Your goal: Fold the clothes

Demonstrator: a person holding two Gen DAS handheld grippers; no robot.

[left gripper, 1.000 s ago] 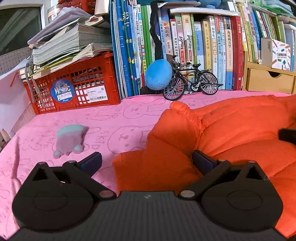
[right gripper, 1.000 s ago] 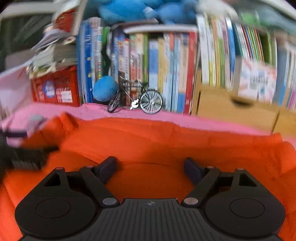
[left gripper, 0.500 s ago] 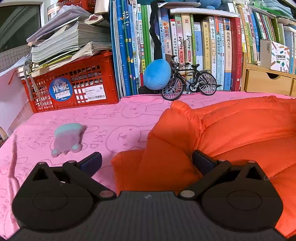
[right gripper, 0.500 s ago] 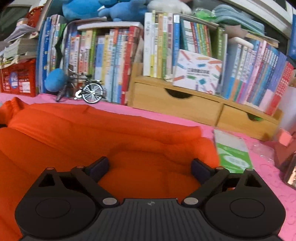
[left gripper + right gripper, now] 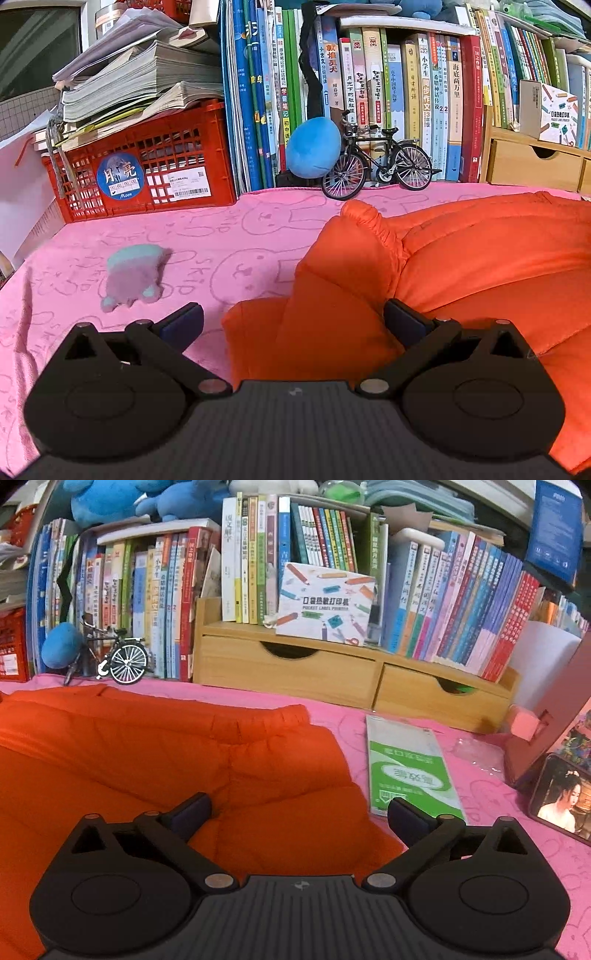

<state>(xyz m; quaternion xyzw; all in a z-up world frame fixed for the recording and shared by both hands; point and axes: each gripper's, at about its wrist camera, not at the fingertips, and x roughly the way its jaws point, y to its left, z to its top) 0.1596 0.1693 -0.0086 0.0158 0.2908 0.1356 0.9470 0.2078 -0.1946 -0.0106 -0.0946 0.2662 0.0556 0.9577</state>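
An orange padded jacket lies spread across the pink bunny-print cloth. My left gripper hovers low over its left end. It is open wide, and a folded sleeve edge lies loose between the fingers. In the right wrist view the jacket's right end sits under my right gripper. Its jaws are opening. Orange fabric lies between them, and the pads do not press on it. The right fingertip is over the edge of a green packet.
A small teal and purple plush toy lies left of the jacket. Behind stand a red crate, a blue ball, a model bicycle, rows of books and a wooden drawer unit. A green-white packet and a phone lie at the right.
My right gripper has swung rightward along the jacket to its right end, and its jaws stand wider. The left gripper and the jacket's left end look the same.
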